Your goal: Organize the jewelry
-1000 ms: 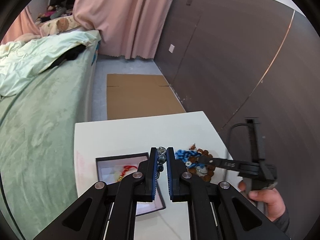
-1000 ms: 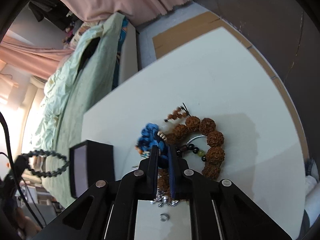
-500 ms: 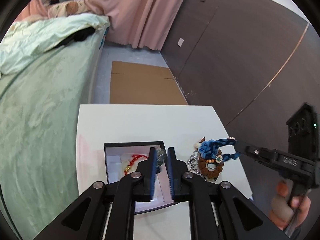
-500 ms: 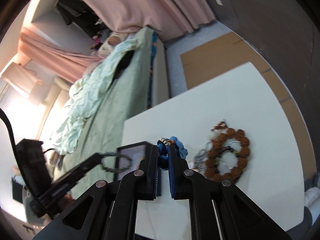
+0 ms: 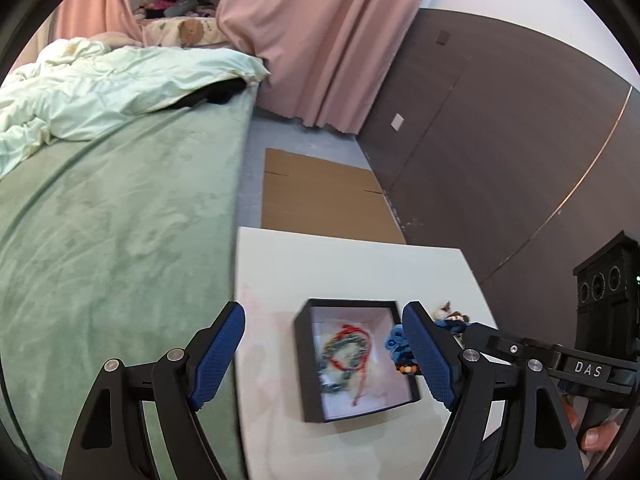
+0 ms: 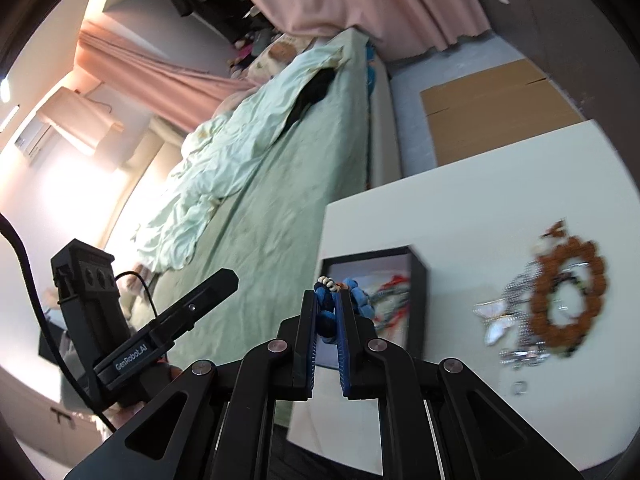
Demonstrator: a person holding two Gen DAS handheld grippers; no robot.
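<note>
A black jewelry box (image 5: 308,360) with a white lining sits on the white table (image 5: 340,264). Inside it lie a dark beaded bracelet (image 5: 344,354) and a red cord piece (image 5: 362,384). My left gripper (image 5: 322,354) is open and empty above the box. My right gripper (image 6: 326,300) is shut on a blue braided bracelet (image 6: 326,308) and holds it over the box's (image 6: 416,304) edge; the blue bracelet also shows in the left wrist view (image 5: 396,344). A brown bead bracelet (image 6: 568,300) and silver pieces (image 6: 500,320) lie on the table to the right.
A bed with a green cover (image 5: 100,240) runs along the table's left side. Flat cardboard (image 5: 320,196) lies on the floor beyond the table. A dark wall panel (image 5: 500,140) stands to the right.
My left gripper has opened and dropped the dark beaded bracelet into the box. My right gripper has lifted the blue bracelet off the pile and carried it left to the box.
</note>
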